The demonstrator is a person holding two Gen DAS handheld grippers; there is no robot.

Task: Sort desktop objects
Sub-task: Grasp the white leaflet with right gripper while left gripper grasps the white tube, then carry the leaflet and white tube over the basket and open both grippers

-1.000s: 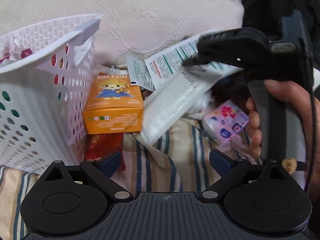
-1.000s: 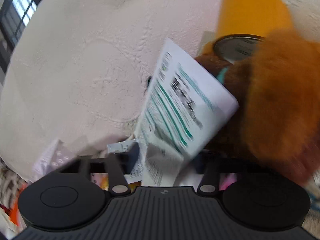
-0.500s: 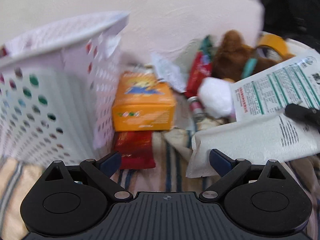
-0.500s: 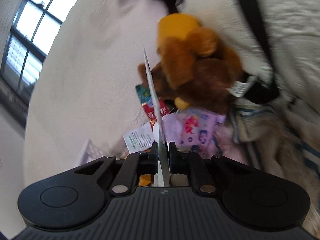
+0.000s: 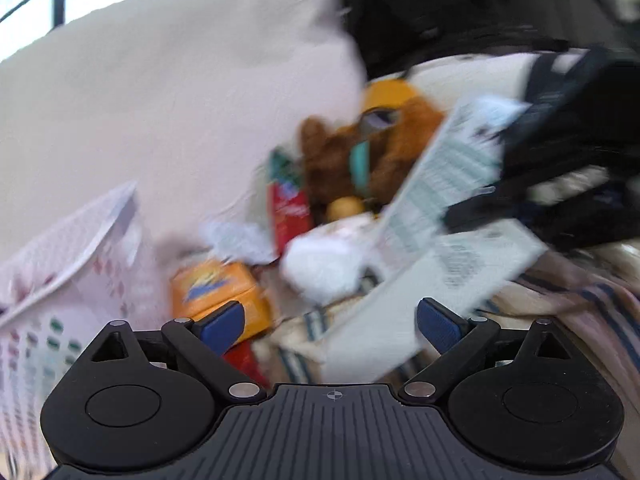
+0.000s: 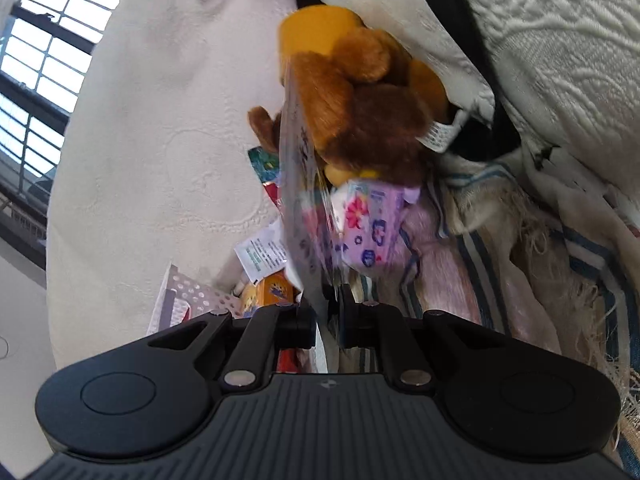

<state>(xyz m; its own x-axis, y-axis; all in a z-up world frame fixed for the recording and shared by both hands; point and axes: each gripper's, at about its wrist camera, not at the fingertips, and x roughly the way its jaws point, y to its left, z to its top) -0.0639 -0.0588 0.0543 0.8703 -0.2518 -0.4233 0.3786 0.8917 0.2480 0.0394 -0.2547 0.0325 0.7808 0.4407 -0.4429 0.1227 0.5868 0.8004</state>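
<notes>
The right tool (image 6: pixel 325 312) is clamped on a flat printed packet (image 6: pixel 298 200) held edge-on above the striped cloth; the left tool (image 5: pixel 330 322) is spread wide, holding nothing. Sorting looks barely begun: the white perforated basket (image 5: pixel 76 248) stands at the left, while an orange box (image 5: pixel 218 292), floral tissue pack (image 6: pixel 368 224) and brown plush toy (image 6: pixel 360 112) remain piled beyond, crowding the path.

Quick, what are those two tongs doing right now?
Left tongs: open, holding nothing.
Right tongs: shut on the printed packet.
</notes>
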